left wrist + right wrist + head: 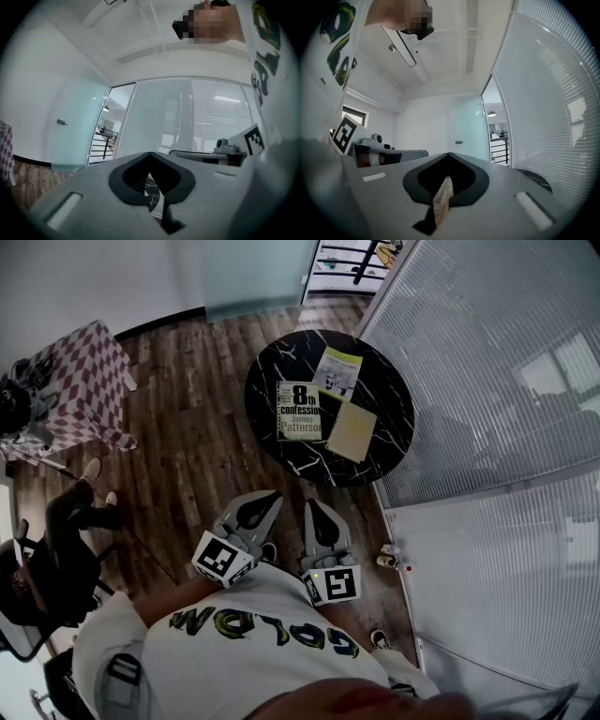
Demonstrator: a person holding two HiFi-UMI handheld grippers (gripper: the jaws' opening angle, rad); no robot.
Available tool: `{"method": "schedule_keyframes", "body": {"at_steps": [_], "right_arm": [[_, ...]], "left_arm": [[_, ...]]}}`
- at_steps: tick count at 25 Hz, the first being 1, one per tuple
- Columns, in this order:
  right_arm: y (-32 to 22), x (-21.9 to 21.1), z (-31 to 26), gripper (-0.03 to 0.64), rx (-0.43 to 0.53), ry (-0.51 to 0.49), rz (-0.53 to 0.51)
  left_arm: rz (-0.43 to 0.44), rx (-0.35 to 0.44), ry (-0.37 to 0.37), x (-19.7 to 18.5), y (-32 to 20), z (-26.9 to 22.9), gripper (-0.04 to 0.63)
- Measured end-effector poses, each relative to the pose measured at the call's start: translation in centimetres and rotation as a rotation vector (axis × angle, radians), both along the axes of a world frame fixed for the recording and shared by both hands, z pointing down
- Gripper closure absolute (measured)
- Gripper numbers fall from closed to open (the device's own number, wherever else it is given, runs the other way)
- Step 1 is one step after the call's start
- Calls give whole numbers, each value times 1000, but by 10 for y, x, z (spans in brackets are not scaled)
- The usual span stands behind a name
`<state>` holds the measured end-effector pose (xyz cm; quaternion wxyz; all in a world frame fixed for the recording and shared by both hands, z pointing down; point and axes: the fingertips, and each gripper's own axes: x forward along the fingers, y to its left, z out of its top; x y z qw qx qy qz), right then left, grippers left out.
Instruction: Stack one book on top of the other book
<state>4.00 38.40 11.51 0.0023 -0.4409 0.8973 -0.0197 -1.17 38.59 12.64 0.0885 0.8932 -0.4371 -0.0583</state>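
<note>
At the far left a table draped in a red-and-white checked cloth (pixel 75 381) is seen. Below it, a seated person's legs and shoes (pixel 80 507) and a black chair (pixel 33 592) are found on the brown wooden plank floor (pixel 187 427). The grey left gripper (pixel 265 501), topped by its marker cube, is held level in front of a white printed shirt (pixel 253 643). Its jaws are pressed together with nothing between them. Just beside it the grey right gripper (pixel 315 509) is held the same way, its jaws likewise closed on nothing. Both are separated from the round black marble-patterned table (pixel 281 460) by a stretch of bare floor. Three books are laid flat on that table, none stacked on another. A white-and-green paperback book (pixel 300 412) is placed at the left, a yellow-green booklet (pixel 337 371) farther back, and a plain pale yellow book (pixel 352 431) at the right, just beside the paperback. The right side is closed off by a wall of white slatted blinds (pixel 487 381). At its foot, small items (pixel 389 559) that cannot be identified are seen.
</note>
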Motion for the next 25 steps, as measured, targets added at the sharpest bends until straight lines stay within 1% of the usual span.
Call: {"method": "schedule_keyframes", "body": {"at_steps": [3,6,10,12,20,25], "right_arm": [[-1,6,-1,615,19,22,-10],[-3,12,1,615,17,30,-8],[-4,23,0,615,12,11,-7],[-3,27,1,614,14,22,-11],[-8,35,6,614,-2,11,-26],[-22,33,20,614,-34,-9,-36]], "left_arm": [[-3,10,-9,3,-4,1,594],[-14,7,-15,7,-6,1,594],[-17,13,-31,20,-6,4,594],[-19,10,-29,24,-5,5,594],[-42,-10,-25,31,-6,7,594],[-62,-40,-39,28,-18,23,594]]}}
